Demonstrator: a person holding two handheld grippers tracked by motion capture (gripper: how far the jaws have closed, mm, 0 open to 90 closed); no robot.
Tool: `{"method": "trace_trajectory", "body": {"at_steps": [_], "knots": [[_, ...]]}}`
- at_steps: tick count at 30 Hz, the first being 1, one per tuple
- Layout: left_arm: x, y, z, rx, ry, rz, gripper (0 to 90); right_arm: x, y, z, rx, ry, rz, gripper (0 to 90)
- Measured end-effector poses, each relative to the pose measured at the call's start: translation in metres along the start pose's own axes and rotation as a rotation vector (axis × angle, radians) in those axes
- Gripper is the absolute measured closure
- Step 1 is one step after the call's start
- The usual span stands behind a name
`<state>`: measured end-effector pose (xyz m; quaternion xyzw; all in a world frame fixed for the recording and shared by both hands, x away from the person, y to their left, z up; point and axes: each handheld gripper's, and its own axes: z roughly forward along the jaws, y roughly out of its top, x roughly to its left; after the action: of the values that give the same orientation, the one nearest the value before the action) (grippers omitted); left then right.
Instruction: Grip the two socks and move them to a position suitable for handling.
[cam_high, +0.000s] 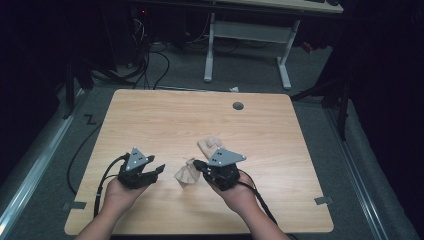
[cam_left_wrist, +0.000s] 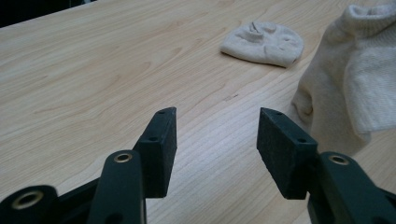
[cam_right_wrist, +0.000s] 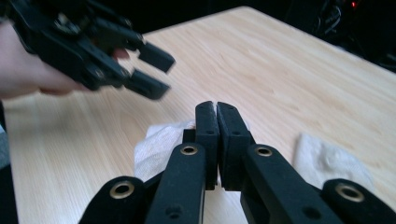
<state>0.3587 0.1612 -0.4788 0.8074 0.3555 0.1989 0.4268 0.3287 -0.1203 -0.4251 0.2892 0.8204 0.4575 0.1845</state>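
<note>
Worktop (cam_high: 150, 115), wood. Left hand-held gripper (cam_high: 159, 171): jaws apart, empty, near-left. Right hand-held gripper (cam_high: 198, 164): jaws clamped on cream sock (cam_high: 186, 175), lifted mid-worktop. Second cream sock (cam_high: 208, 145): lying flat just beyond.

Light wooden table (cam_high: 150, 120) carries two cream socks (cam_high: 209, 144).

Counting now: two cream socks, one sock (cam_high: 186, 174) pinched up in the right gripper (cam_high: 199, 165), the other sock (cam_high: 210, 143) lying flat just beyond it. Two grippers, the left gripper (cam_high: 159, 170) with jaws apart and holding nothing. Two hands, left hand (cam_high: 119, 192) and right hand (cam_high: 240, 192). One wooden tabletop (cam_high: 165, 120), with one round grey cap (cam_high: 238, 105) near its far edge.
</note>
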Motion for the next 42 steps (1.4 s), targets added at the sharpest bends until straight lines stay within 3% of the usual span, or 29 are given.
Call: {"method": "trace_trajectory", "body": {"at_steps": [3, 5, 7, 8, 13, 14, 17, 19, 22, 36, 42], "knots": [[-0.002, 0.0, 0.001, -0.006, -0.004, -0.003, 48.8, -0.004, -0.005, -0.003, 0.017, -0.011, 0.003, 88.5], [-0.004, 0.003, 0.003, 0.001, 0.015, 0.02, 49.7, -0.01, -0.014, -0.007, 0.041, -0.028, 0.017, 88.5], [-0.004, 0.006, 0.002, -0.001, 0.021, 0.012, 49.6, -0.012, -0.017, -0.008, 0.043, -0.035, 0.02, 88.5], [-0.003, 0.012, 0.002, -0.02, 0.009, -0.037, 49.7, -0.016, -0.022, -0.009, 0.051, -0.043, 0.028, 88.5], [-0.013, 0.026, 0.005, -0.006, 0.027, -0.024, 54.2, -0.022, -0.029, -0.009, 0.062, -0.044, 0.058, 88.4], [-0.017, 0.027, 0.01, 0.004, 0.009, -0.042, 55.2, -0.023, -0.031, -0.008, 0.066, -0.044, 0.058, 88.4], [-0.023, 0.023, 0.015, 0.016, -0.018, -0.038, 58.9, -0.024, -0.035, -0.006, 0.086, -0.05, 0.061, 88.4], [-0.03, 0.015, 0.022, 0.057, -0.035, -0.004, 59.7, -0.027, -0.038, -0.004, 0.1, -0.055, 0.068, 88.4], [-0.032, 0.012, 0.026, 0.073, -0.044, 0.007, 60.5, -0.03, -0.042, -0.001, 0.125, -0.059, 0.078, 88.4], [-0.042, 0.008, 0.048, 0.128, -0.093, 0.026, 61.9, -0.04, -0.055, 0.009, 0.191, -0.068, 0.103, 88.3], [-0.04, 0.006, 0.057, 0.161, -0.094, 0.029, 61.4, -0.039, -0.057, 0.011, 0.195, -0.064, 0.104, 88.3]]}}
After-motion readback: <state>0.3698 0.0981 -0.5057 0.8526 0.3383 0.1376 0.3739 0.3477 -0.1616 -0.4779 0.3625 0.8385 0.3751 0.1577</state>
